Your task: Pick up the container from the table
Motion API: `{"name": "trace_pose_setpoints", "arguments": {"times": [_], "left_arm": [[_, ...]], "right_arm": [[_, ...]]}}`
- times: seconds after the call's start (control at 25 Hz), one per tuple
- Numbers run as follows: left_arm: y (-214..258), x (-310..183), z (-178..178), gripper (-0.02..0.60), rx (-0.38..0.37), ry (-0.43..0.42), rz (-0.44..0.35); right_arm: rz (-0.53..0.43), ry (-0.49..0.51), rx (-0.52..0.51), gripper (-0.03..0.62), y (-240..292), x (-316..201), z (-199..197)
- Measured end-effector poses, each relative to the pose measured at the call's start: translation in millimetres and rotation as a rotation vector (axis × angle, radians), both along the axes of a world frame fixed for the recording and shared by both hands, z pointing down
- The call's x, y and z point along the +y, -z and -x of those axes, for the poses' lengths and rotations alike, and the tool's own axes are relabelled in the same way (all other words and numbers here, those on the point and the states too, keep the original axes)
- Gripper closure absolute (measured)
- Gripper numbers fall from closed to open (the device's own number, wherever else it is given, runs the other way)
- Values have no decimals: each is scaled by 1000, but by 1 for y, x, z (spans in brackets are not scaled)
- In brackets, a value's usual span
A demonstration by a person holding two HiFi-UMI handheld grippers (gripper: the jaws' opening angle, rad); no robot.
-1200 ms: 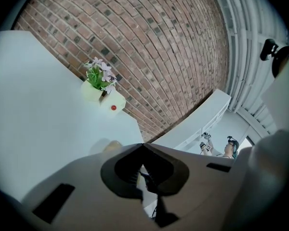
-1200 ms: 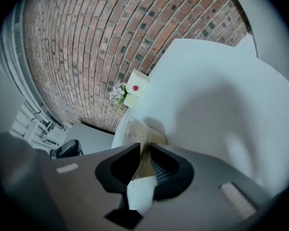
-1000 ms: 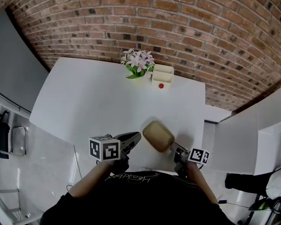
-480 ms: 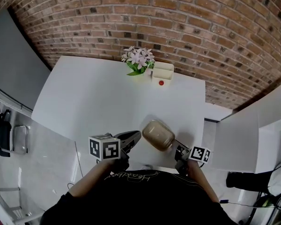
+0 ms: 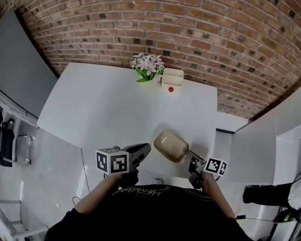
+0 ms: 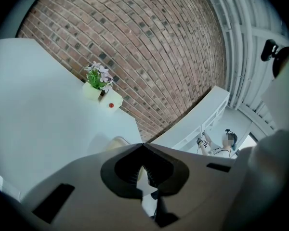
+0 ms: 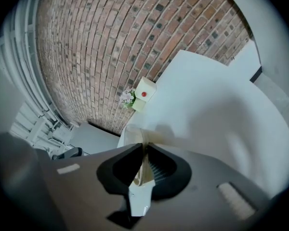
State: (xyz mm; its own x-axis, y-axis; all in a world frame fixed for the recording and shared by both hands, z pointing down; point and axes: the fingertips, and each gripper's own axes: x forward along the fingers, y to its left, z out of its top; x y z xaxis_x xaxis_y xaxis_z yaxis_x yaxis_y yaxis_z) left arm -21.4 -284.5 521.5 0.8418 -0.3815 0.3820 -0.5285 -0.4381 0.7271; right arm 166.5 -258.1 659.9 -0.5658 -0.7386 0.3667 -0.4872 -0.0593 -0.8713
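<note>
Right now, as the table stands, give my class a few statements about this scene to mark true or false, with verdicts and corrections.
1. The right claw is shut on the edge of the tan container. True.
2. The left claw grips the container too. False: nothing is between its jaws, and it sits beside the container.
3. The potted flowers stand at the far edge of the white table, by the brick wall. True.
4. The cream box next to the flowers has a blue dot. False: the dot is red.
</note>
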Motion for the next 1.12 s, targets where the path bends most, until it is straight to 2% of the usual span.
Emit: {"name": "trace_pose_setpoints", "arguments": {"times": [0.12, 0.28, 0.48, 0.88, 1.12], "left_arm": [[1, 12, 0, 578, -11, 8, -10], [4, 29, -3, 578, -7, 16, -12], [8, 56, -5, 578, -2, 18, -13], [25, 101, -3, 578, -10, 29, -56], [34, 126, -7, 578, -23, 20, -97]], "right_arm": [[-40, 12, 2, 551, 6, 7, -4], [-33, -2, 4, 551, 12, 22, -8], [-102, 12, 0, 551, 31, 34, -10], [-197, 23, -47, 551, 79, 69, -3], [-260, 14, -46, 551, 105, 83, -11]]}}
